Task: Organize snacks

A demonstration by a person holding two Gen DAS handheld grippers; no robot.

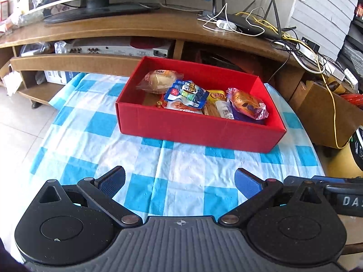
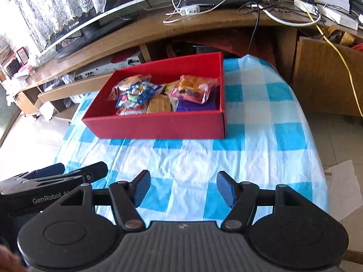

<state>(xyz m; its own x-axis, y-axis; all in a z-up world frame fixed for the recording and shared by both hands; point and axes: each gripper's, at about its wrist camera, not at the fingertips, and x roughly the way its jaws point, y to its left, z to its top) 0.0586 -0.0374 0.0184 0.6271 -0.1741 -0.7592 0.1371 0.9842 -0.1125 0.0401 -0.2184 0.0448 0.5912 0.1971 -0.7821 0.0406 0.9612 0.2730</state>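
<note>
Both spread wide and holding nothing: left tongs point(image 1: 180, 182) and right tongs point(image 2: 183, 189), low over the blue-checked desk point(image 1: 181, 165), side by side. Farther back on the desk, red box point(image 1: 197, 127), snack packets point(image 1: 199, 99) piled inside toward its right end.

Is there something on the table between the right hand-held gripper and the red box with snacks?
Nothing visible. Between the open right hand-held gripper and the red box lies only bare checked tablecloth. The left hand-held gripper sits off to the side.
</note>
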